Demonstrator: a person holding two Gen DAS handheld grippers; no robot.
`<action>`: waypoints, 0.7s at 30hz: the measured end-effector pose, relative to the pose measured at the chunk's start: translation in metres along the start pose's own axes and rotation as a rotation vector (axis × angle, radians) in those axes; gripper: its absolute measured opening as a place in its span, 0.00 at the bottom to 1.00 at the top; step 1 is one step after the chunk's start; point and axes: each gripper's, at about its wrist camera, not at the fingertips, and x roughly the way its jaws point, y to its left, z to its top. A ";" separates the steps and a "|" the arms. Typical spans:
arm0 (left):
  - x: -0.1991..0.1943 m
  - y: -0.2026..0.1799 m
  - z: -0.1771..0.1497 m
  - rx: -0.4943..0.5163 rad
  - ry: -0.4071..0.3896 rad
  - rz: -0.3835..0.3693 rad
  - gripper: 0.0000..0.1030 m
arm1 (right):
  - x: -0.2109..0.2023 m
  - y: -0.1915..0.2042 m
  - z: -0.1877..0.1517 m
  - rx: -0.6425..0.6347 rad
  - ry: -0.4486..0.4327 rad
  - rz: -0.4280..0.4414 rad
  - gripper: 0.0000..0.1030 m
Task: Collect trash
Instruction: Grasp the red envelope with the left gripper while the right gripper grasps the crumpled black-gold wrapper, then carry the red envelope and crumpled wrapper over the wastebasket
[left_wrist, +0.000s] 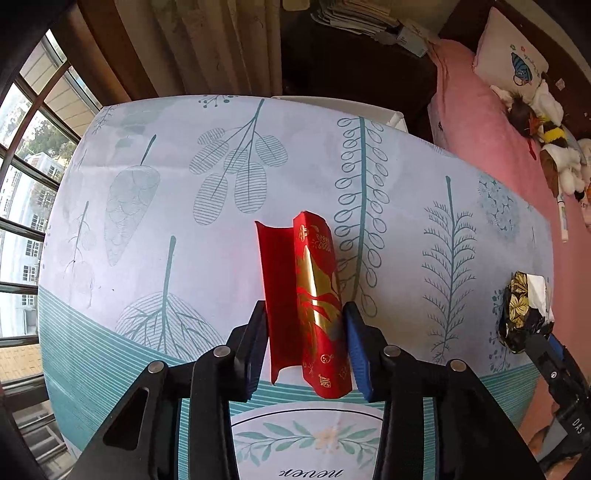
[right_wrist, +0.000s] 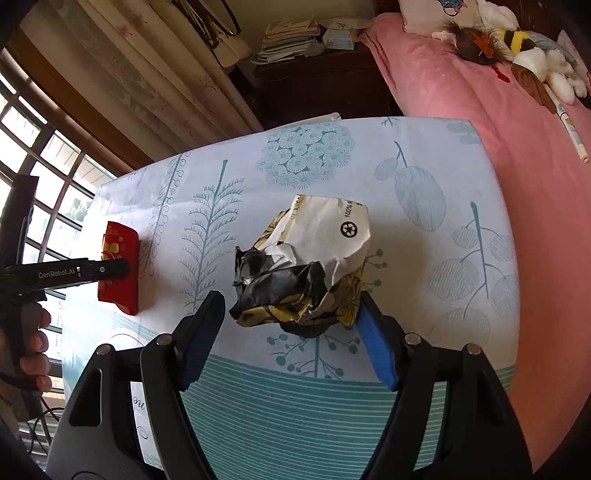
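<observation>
My left gripper (left_wrist: 306, 345) is shut on a red and gold envelope (left_wrist: 312, 295), which stands curled upright between its pads above the leaf-print tablecloth (left_wrist: 184, 221). The envelope (right_wrist: 120, 266) and the left gripper show at the left of the right wrist view. A crumpled black, white and yellow paper wrapper (right_wrist: 306, 269) lies on the table. My right gripper (right_wrist: 290, 338) is open around its near side, the right pad touching it, the left pad apart. The wrapper (left_wrist: 524, 306) also shows at the right edge of the left wrist view.
A bed with a pink cover (right_wrist: 498, 122) runs along the table's right side, with stuffed toys (right_wrist: 524, 48) and a pillow (left_wrist: 511, 62). A dark cabinet with stacked papers (right_wrist: 291, 37) stands behind the table. Curtains and a window (left_wrist: 26, 206) are at the left.
</observation>
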 end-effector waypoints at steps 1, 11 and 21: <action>-0.001 -0.004 0.000 0.012 -0.004 -0.002 0.27 | -0.003 -0.002 0.001 0.017 -0.011 0.020 0.78; -0.026 -0.016 -0.019 0.106 -0.044 -0.007 0.16 | -0.001 -0.002 0.006 0.009 0.007 -0.068 0.68; -0.083 0.012 -0.093 0.149 -0.096 -0.047 0.16 | -0.044 0.015 -0.039 0.008 -0.038 0.024 0.61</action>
